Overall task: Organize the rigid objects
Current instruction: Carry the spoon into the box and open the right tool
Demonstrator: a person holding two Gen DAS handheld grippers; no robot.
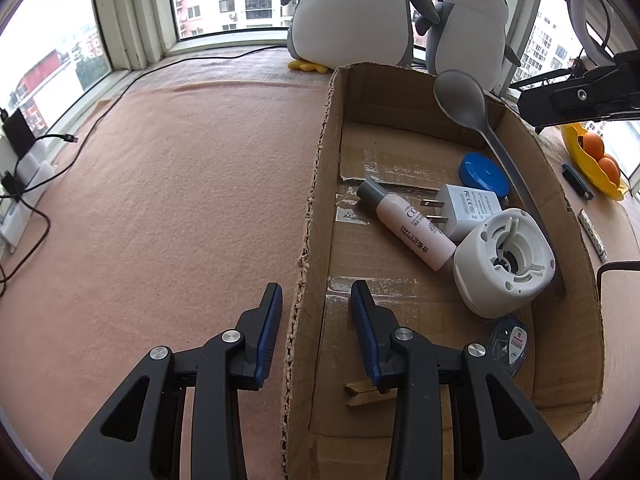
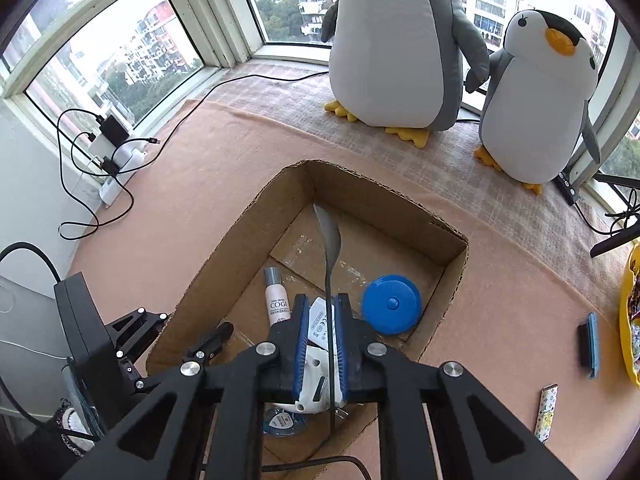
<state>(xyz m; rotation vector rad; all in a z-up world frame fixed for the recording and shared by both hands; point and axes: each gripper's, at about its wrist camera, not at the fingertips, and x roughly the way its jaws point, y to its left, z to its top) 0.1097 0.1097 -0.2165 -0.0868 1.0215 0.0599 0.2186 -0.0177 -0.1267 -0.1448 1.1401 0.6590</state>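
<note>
Blue-padded right gripper (image 2: 322, 336) is clamped on a grey spoon (image 2: 329, 240) by its handle, bowl pointing forward, long axis tilted over the cardboard box (image 2: 452, 240). Left gripper (image 1: 316, 312) gapes empty, straddling the box's left wall, farther from the spoon.

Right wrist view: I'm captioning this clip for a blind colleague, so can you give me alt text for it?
Seen from above, the right gripper hovers over an open cardboard box with a grey spoon between its blue-padded fingers, bowl pointing away. In the box lie a blue round case, a small bottle and a white charger; two plush penguins stand by the window.
</note>
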